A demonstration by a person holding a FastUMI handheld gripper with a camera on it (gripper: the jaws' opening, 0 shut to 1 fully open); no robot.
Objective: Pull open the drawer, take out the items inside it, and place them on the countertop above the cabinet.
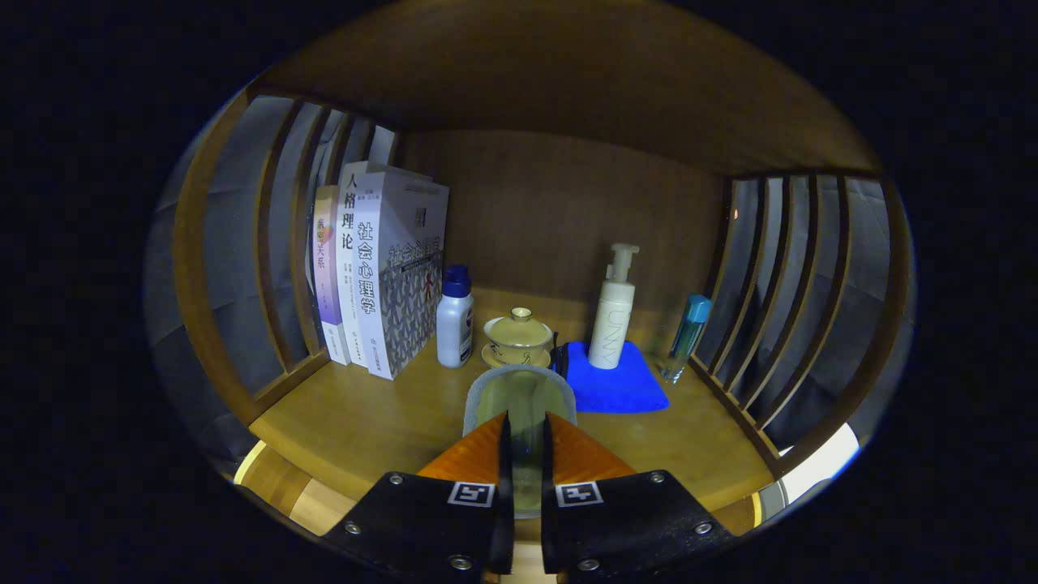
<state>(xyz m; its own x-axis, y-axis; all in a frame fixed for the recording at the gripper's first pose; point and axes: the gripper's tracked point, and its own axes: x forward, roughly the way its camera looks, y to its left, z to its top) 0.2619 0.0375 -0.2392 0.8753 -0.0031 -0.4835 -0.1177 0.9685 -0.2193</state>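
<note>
Wooden bench (pixel 365 422) under a shelf, gripper (pixel 525 426) clamped on a clear glass cup (pixel 520 397), lidded teacup (pixel 518 337) beyond, blue cloth (pixel 616 381) alongside.

wooden countertop (pixel 365 422), smooth, satin; blue cloth (pixel 616 385), matt; glossy plastic pump bottle (pixel 612 320); glazed ceramic lidded cup (pixel 517 337); paper books (pixel 381 268).
</note>
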